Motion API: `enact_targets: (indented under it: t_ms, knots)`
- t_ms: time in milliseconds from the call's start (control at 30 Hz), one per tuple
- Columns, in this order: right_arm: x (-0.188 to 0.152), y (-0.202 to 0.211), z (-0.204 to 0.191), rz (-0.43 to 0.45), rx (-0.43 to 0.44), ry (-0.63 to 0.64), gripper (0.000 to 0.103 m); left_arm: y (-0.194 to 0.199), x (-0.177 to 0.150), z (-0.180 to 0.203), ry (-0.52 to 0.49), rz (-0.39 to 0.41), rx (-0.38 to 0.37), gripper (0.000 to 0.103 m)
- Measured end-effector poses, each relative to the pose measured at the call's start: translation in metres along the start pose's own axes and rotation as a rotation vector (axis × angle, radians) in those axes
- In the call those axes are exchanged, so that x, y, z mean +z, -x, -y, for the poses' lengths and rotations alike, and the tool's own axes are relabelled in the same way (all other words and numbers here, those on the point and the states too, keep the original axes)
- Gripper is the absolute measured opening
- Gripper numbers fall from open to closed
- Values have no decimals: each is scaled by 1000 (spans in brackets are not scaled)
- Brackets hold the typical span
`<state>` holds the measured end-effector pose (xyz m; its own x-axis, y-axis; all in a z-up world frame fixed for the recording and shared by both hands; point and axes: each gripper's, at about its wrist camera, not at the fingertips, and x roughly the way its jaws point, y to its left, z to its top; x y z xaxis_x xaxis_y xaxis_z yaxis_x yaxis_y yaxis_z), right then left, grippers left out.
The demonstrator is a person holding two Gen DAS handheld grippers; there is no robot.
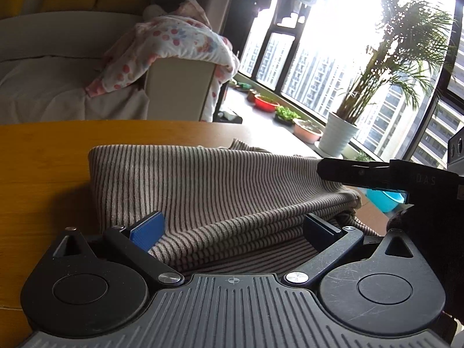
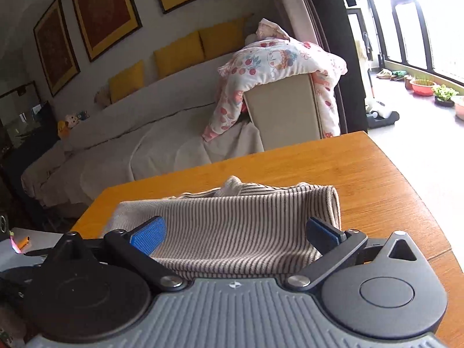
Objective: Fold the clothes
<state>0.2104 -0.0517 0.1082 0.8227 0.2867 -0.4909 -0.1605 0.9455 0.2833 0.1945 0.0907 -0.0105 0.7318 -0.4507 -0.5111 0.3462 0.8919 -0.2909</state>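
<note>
Both grippers, left (image 1: 232, 230) and right (image 2: 235, 232), are shown with fingers spread wide around the folded striped garment (image 1: 220, 185) on the desk (image 2: 362, 174); nothing is gripped.

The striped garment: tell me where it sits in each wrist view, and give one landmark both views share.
Left wrist view: the striped garment fills the lower middle, folded on the wooden table, between the open left gripper fingers.
Right wrist view: the striped garment lies lower centre, between the open right gripper fingers.
Shared landmark: the floral quilt draped over the sofa arm behind the table.
</note>
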Motion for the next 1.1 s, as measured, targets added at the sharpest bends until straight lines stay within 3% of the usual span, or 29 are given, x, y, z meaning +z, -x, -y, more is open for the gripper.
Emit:
enact_targets:
  t_ms: [67,133,267,367,433,500,567,600,633,733,800,933,1067,1100]
  knots:
    - [-10,-10,1,-24,-89,35,102,2,1,-1,10,-2,-4,103]
    - [-7,-14,10,-53,-127,-33,100,7,2,-2,24,-13,-3,103]
    - [-6,-20,22,-84,-127,-88,99,29,13,0,69,-7,-40,103]
    - [-7,-18,17,-81,-143,-62,99,34,17,-8,194,-20,-126,103]
    - [-5,-6,9,-21,-179,9,99,29,14,-17,285,-66,-145,103]
    - [-1,12,-5,55,-188,150,96,25,9,-22,303,-94,-143,103]
    - [4,28,-17,105,-158,266,69,22,5,-23,279,-93,-147,103]
    - [8,32,-19,85,-103,270,43,21,5,-23,269,-93,-145,103]
    - [13,33,-20,54,-53,250,39,20,6,-21,262,-94,-138,103]
    - [22,18,-14,-31,-12,176,39,20,10,-16,248,-99,-118,103]
    - [18,-7,-3,-128,-62,141,39,25,13,-14,244,-97,-113,103]
    - [17,-22,10,-178,-38,153,40,47,38,-17,196,-44,-93,103]
    - [43,-12,21,-146,11,115,47,35,59,-51,277,-143,-99,103]
    - [53,-11,31,-140,31,90,56,30,60,-60,297,-161,-91,102]
